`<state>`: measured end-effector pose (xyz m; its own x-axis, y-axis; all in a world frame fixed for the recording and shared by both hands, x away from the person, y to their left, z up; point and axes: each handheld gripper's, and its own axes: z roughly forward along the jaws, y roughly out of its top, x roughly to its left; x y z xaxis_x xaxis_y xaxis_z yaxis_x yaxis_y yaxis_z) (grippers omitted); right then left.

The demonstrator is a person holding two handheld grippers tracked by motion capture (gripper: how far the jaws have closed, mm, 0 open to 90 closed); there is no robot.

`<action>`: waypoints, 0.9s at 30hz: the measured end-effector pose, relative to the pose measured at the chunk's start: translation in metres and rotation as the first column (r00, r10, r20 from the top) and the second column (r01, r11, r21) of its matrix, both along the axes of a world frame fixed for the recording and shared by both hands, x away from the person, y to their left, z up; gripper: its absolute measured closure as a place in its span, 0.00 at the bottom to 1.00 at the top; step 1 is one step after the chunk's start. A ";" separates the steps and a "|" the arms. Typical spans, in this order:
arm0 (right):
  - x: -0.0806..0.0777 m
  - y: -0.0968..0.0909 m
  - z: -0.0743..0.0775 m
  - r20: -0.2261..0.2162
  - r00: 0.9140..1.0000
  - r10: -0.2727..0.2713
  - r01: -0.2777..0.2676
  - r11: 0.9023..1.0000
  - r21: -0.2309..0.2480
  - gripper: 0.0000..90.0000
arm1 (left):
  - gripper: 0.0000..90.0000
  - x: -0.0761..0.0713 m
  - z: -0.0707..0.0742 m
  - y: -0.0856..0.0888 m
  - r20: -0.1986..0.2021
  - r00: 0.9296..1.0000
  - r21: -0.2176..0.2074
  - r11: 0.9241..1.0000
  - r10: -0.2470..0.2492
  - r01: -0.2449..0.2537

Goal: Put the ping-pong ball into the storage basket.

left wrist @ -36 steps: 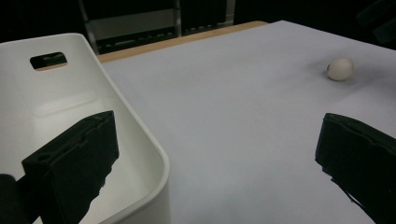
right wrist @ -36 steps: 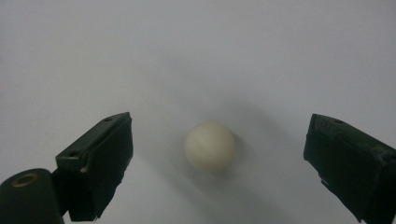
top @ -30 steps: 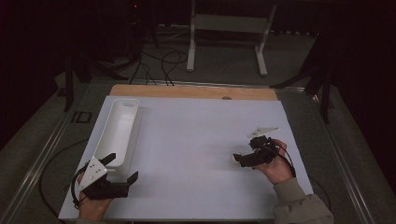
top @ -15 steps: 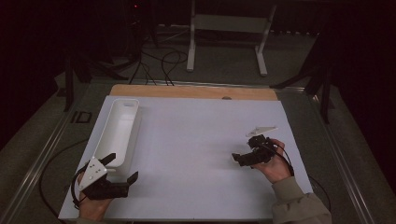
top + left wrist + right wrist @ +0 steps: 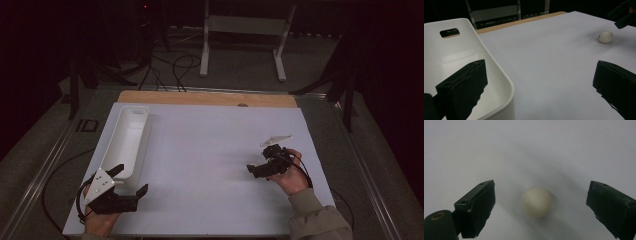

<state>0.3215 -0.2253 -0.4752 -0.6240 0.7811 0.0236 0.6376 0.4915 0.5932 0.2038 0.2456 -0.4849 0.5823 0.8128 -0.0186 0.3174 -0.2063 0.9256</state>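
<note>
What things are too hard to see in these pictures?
- Ball: in the high view, hidden under the right gripper.
- Tray: its near end is cut off by the left gripper view's edge; a jaw covers part of its floor.
- Room behind the table: too dark.

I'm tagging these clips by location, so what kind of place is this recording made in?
Probably a lab or recording workspace, not a home: a table under a plain white sheet, cables trailing over a dark floor, and a white equipment stand behind. A white bin and small ball look like test props.

no readable text, labels or signs
</note>
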 end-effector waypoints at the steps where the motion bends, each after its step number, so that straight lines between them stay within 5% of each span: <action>1: 0.000 0.000 -0.001 -0.001 1.000 0.001 -0.001 1.000 -0.001 0.09 | 0.00 0.000 0.000 0.000 0.000 1.000 0.000 1.000 0.000 0.000; 27: 0.009 0.005 -0.013 -0.062 0.998 0.021 -0.024 0.999 -0.043 0.10 | 0.00 0.000 0.000 0.000 0.000 1.000 -0.001 1.000 0.000 0.000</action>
<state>0.3302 -0.2205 -0.4878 -0.6398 0.7680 0.0286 0.6605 0.5304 0.5314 0.2038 0.2456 -0.4849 0.5824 0.8126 -0.0194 0.3173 -0.2053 0.9258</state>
